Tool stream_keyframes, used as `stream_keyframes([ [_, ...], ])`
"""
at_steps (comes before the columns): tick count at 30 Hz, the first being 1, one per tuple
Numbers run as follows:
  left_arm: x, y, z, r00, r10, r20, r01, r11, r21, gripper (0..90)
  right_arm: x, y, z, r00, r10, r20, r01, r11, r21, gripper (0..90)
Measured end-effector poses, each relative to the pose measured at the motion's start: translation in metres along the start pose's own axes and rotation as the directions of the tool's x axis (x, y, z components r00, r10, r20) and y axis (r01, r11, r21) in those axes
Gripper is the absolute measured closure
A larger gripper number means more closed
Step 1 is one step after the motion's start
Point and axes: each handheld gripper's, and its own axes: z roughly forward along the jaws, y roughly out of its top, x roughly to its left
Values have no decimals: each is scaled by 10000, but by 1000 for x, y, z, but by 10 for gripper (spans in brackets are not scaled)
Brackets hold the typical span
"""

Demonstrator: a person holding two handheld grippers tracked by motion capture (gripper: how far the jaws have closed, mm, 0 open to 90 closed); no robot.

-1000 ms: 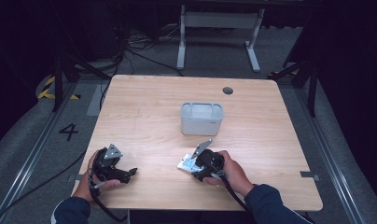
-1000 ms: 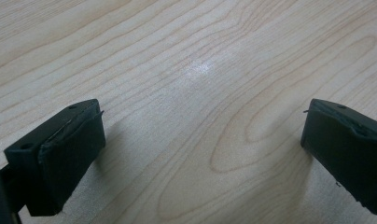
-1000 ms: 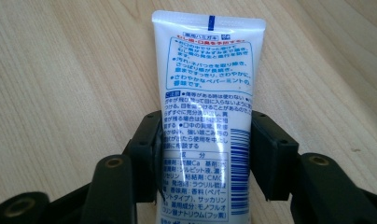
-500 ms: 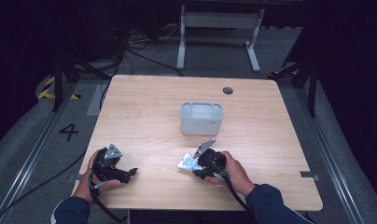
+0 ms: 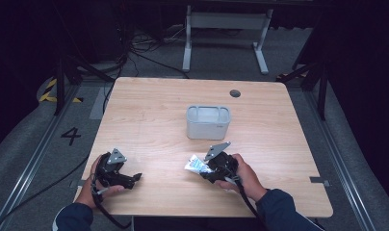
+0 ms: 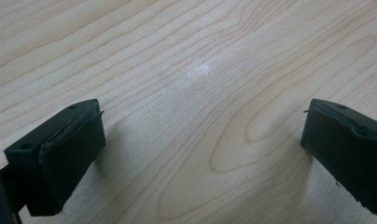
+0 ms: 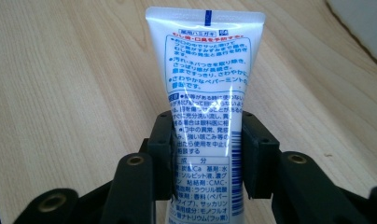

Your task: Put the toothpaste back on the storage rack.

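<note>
A white tube (image 7: 205,88) with blue and red print is clamped between the jaws of my right gripper (image 7: 206,149), its crimped flat end pointing away from the camera. In the high view the tube (image 5: 195,164) pokes out to the left of the right gripper (image 5: 207,169), just above the table near the front edge. A grey open bin (image 5: 208,121) stands at mid-table, behind the tube. My left gripper (image 5: 133,179) rests at the front left, open, and the left gripper view has its fingers (image 6: 60,149) wide apart over bare wood.
The wooden table (image 5: 154,110) has a round cable hole (image 5: 235,93) near its back edge. Dark floor, cables and a metal stand frame (image 5: 226,21) lie beyond it. A floor marking "4" (image 5: 70,135) sits to the left.
The right gripper with the tube has shifted slightly; the left gripper has stayed where it was.
</note>
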Motion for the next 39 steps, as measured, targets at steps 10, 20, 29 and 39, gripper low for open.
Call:
stream_keyframes([
  [10, 0, 0, 0, 10000, -3, -3, 3, 10000, -1, 1, -10, -4, -13, 9996, 289, 57, -286, 9979, -587, 624],
  [20, 0, 0, 0, 10000, -8, -6, 8, 10000, -5, 1, -14, -5, -26, 9997, 219, 59, -208, 9890, -1461, 621],
  [29, 0, 0, 0, 10000, 0, -7, 0, 10000, 1, 1, -15, -6, -36, 9998, 136, 159, -97, 9741, -2260, 623],
  [39, 0, 0, 0, 10000, -8, -6, 8, 10000, -5, 1, -15, -6, -46, 9996, 108, 263, -25, 9554, -2953, 627],
])
